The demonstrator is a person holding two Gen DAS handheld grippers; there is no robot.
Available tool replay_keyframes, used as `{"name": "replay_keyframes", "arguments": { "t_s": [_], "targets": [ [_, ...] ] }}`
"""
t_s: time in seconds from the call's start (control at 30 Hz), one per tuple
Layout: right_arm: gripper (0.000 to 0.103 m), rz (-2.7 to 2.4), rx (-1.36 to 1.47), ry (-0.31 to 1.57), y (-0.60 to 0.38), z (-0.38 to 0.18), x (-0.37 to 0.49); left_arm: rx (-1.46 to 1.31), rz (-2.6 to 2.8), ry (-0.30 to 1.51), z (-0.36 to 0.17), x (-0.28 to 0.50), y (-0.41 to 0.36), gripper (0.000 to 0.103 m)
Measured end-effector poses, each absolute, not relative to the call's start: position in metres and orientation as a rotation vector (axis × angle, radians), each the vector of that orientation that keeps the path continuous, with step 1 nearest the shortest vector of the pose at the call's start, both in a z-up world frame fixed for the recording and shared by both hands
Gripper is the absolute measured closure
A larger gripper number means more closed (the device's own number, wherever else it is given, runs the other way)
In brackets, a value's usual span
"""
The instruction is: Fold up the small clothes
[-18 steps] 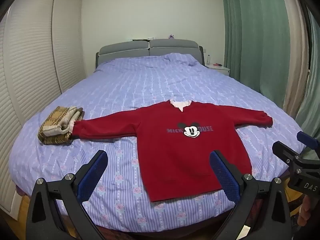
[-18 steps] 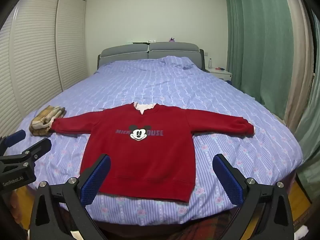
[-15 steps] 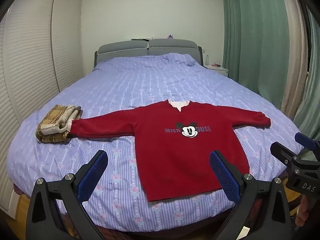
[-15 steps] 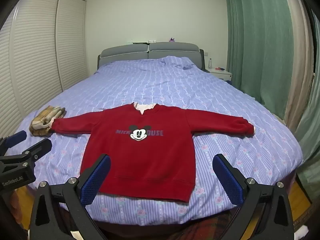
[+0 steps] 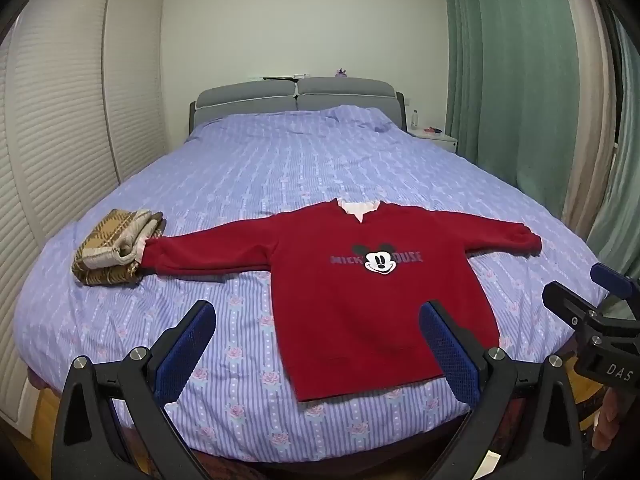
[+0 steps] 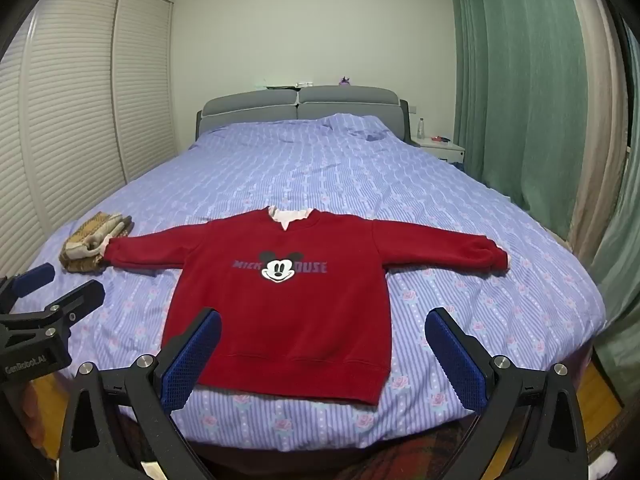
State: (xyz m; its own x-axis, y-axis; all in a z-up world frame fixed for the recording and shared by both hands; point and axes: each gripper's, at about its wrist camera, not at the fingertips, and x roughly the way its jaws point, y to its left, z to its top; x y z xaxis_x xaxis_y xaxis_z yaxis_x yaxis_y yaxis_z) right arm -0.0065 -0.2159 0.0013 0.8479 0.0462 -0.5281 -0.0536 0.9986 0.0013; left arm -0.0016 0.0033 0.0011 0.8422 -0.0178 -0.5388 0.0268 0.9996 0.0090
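Note:
A small red sweatshirt (image 5: 372, 292) with a cartoon mouse print lies flat and face up near the foot of the bed, both sleeves spread out; it also shows in the right wrist view (image 6: 288, 300). My left gripper (image 5: 318, 344) is open and empty, held above the bed's foot edge in front of the hem. My right gripper (image 6: 324, 354) is open and empty, in front of the hem. Each gripper appears at the edge of the other's view.
A folded tan plaid garment (image 5: 114, 252) lies at the bed's left side, touching the left sleeve cuff. The bed (image 5: 304, 168) has a lilac striped cover. Louvred wardrobe doors (image 5: 60, 140) stand left, green curtains (image 5: 508, 80) and a nightstand (image 5: 436, 140) right.
The left wrist view has shifted slightly, as the left gripper drew back or rose a little. The sweatshirt has not moved and both grippers stay open.

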Motion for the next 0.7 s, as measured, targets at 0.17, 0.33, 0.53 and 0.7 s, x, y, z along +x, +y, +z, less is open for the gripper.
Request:
{"name": "replay_keyframes", "arguments": {
  "t_s": [0.17, 0.33, 0.53, 0.7],
  "targets": [
    [0.001, 0.053, -0.013, 0.555, -0.2163, 0.0012, -0.0069, 0.014, -0.025, 0.570, 0.0016, -0.0009, 0.0042, 0.000],
    [0.001, 0.053, -0.013, 0.555, -0.2165, 0.0009, -0.0070, 0.011, -0.025, 0.570, 0.0016, -0.0011, 0.0039, 0.000],
    [0.001, 0.052, -0.013, 0.554, -0.2161, 0.0016, -0.0073, 0.011, -0.026, 0.571, 0.0017, -0.0007, 0.0050, 0.000],
    [0.001, 0.053, -0.013, 0.554, -0.2155, 0.0023, -0.0074, 0.009, -0.026, 0.571, 0.0018, -0.0005, 0.0056, 0.000]
  ]
}}
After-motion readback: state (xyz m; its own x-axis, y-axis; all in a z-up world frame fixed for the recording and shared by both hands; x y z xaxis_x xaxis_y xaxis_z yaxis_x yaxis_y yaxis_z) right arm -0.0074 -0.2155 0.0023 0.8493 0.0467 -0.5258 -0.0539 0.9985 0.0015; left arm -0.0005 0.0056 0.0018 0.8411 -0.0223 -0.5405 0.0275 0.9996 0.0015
